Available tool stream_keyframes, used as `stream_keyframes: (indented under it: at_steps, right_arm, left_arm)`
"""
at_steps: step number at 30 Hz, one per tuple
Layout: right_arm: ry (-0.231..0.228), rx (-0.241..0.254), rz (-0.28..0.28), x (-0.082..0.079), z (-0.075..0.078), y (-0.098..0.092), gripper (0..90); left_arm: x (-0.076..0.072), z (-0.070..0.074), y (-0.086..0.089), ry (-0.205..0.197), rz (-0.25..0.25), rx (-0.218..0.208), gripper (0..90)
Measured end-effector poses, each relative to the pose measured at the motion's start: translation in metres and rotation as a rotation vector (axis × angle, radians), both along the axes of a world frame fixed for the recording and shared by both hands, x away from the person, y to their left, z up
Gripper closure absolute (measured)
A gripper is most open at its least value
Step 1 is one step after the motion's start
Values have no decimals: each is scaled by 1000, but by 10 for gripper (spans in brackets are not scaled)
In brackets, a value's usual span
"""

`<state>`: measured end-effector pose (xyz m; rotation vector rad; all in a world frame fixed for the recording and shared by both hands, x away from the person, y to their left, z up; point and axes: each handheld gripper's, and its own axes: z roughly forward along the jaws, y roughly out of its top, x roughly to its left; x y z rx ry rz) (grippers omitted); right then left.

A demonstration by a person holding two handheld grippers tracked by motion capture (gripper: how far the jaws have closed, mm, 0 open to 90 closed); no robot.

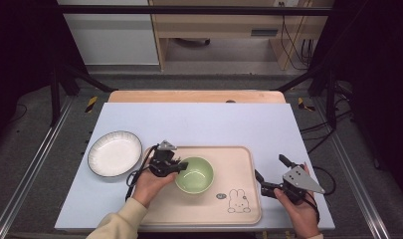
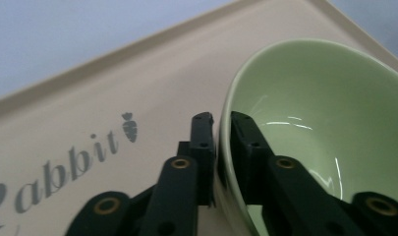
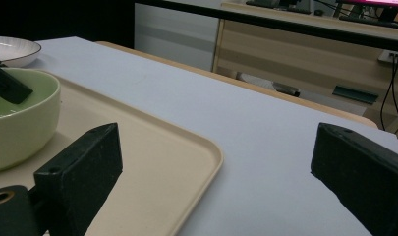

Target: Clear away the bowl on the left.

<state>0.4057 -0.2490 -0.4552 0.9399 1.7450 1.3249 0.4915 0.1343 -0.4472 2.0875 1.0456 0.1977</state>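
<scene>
Left gripper (image 2: 217,142) has the green bowl (image 1: 194,175) by the rim

One jaw inside, one outside the wall nearest it, pinched tight; right gripper (image 1: 271,174) sits wide open beside the tray (image 1: 244,199).

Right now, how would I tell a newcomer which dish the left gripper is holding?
Start at the beige tray with the rabbit drawing, on the pale blue table. The green bowl sits inside it, its rim pinched by the left gripper. It's deep and green, unlike the shallow white plate left of the tray.

Lab-type test rig, black metal frame (image 1: 64,74) round table (image 1: 199,119), cables (image 1: 293,45), wooden desk (image 1: 224,25) behind
</scene>
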Motion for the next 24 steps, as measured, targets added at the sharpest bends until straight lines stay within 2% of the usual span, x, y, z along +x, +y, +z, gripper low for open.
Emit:
stream_keyframes:
  at_steps: [1,2,4,7,9,10,11,14,15,16,18,19,20,22,24]
  right_arm:
    - [-1,1,0,0,0,0,53]
    - [-1,1,0,0,0,0,53]
    - [-1,2,-3,0,0,-1,53]
    - [0,0,-3,0,0,0,53]
    - [0,-1,-1,0,0,0,53]
    - [0,-1,-1,0,0,0,53]
    - [1,-2,-3,0,0,0,53]
    - [1,0,-4,0,0,-1,53]
    - [1,-1,-4,0,0,-1,53]
    - [1,-1,-4,0,0,-1,53]
    - [1,-1,-3,0,0,0,52]
    - [1,-1,-3,0,0,0,52]
    - [-2,-2,-2,0,0,0,52]
    - [-3,2,-3,-1,0,-1,52]
    - [-3,3,-5,-1,1,-1,48]
  left_arm:
    - [-1,2,1,-6,17,-2,693]
    - [-1,2,1,-6,17,-2,685]
    - [-6,6,1,-51,13,2,661]
    - [-9,9,1,-78,11,-13,576]
    - [-11,12,1,-108,-1,0,515]
    - [-11,12,1,-108,-1,0,483]
    - [-12,13,1,-135,-8,7,449]
    - [-14,14,2,-145,-16,-13,342]
    - [-15,16,2,-181,-32,-15,310]
    - [-15,16,2,-181,-32,-15,280]
    - [-18,17,3,-223,-65,-42,207]
    - [-18,17,3,-223,-65,-42,165]
    - [-20,18,3,-261,-72,-42,136]
    - [-22,18,3,-291,-85,-51,129]
    - [-23,19,3,-301,-91,-55,111]
